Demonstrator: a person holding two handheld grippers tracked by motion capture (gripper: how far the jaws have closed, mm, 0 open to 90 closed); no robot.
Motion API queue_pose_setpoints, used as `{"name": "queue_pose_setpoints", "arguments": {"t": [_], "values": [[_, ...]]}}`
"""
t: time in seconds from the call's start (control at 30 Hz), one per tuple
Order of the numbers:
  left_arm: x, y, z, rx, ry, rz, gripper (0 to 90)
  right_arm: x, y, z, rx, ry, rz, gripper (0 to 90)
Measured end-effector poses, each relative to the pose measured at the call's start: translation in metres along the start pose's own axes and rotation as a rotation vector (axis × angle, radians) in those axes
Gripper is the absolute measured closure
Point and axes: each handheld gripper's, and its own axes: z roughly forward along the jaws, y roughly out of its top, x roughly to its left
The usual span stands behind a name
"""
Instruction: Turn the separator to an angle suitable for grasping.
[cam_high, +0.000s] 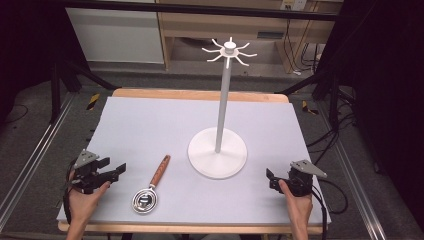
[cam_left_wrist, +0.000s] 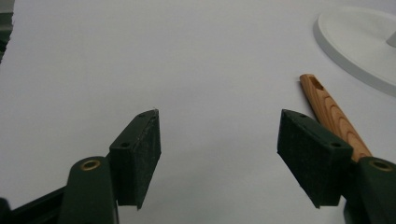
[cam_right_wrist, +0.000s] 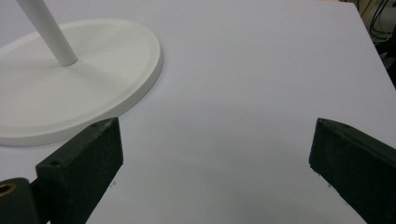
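Two open tools rest at the near edge of the tabletop, with a strainer lying between them.

The left tool (cam_high: 114, 171) sits at the near left of the pale tabletop (cam_high: 150, 120), held in a hand (cam_high: 85, 197); its jaws stand wide apart with nothing between them. In the left gripper view the wooden handle runs just beside and partly behind one jaw, clear of the gap. The strainer (cam_high: 150, 187) lies flat just right of that tool: its round metal bowl is nearest the front edge, and its handle points away and slightly right toward the white stand (cam_high: 218, 150). The stand is upright right of centre, its round base on the tabletop and hooks spread at the top. The right tool (cam_high: 272, 181) rests at the near right, near the stand's base, jaws also wide apart and empty.
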Motion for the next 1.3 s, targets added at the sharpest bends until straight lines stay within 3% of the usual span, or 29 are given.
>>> {"name": "queue_pose_setpoints", "arguments": {"t": [0.1, 0.27, 0.63, 0.7, 0.77, 1.3], "values": [[-0.004, 0.002, -0.001, 0.001, -0.004, 0.003, 30.8, -0.001, 0.0, 0.0, 0.0, -0.006, -0.006, 3.9], [-0.014, 0.007, -0.005, -0.001, -0.045, 0.024, 34.0, -0.001, -0.001, 0.001, 0.006, -0.001, -0.007, 4.1], [-0.033, 0.016, -0.008, 0.025, -0.065, 0.07, 34.2, 0.0, 0.0, 0.003, 0.024, 0.005, -0.02, 4.5], [-0.034, 0.017, -0.008, 0.023, -0.071, 0.065, 34.1, 0.0, 0.001, 0.003, 0.026, 0.006, -0.023, 4.5], [-0.037, 0.02, -0.008, 0.02, -0.111, 0.047, 33.6, 0.001, 0.001, 0.004, 0.027, 0.009, -0.029, 4.8], [-0.056, 0.032, -0.007, 0.03, -0.13, 0.093, 33.2, 0.003, 0.0, 0.004, 0.051, 0.019, -0.037, 5.5]]}}
